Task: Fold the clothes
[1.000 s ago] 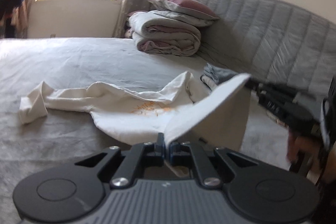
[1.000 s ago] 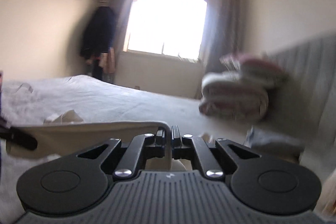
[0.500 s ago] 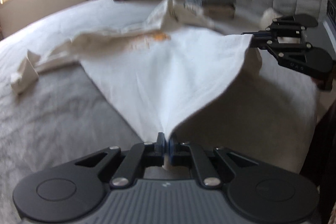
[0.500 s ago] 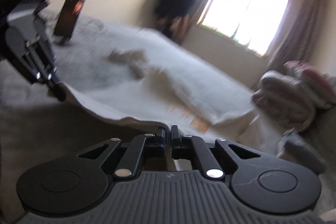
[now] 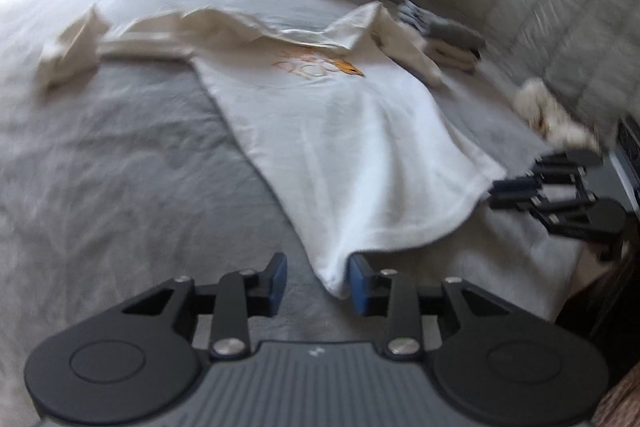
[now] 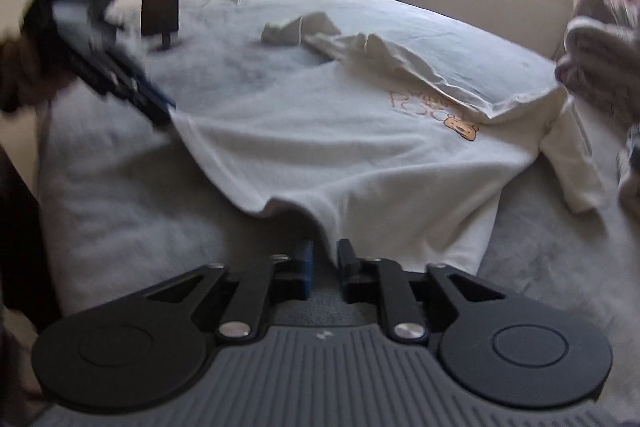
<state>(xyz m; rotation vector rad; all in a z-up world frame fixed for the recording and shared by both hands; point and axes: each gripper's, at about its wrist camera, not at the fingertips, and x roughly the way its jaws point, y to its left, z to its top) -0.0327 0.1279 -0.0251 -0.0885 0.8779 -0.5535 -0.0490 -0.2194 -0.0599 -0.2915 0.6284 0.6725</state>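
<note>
While both grippers release hem corners, white sweatshirt point(image 5: 340, 131) lies spread flat on grey bed point(image 5: 120, 187), print facing up. Left gripper point(image 5: 316, 277) jaws opening, corner loose between; right gripper point(image 6: 324, 267) likewise. Step: laying out. Next likely: regrasp side or sleeve, fold inward. Far sleeve crumpled; print blurred, unreadable.

My cream sweatshirt point(image 5: 352, 147) lies spread front-up on the grey bed point(image 5: 120, 187), its orange print showing. One long sleeve trails sideways, crumpled. The hem sits rumpled at the bed's near edge.
</note>
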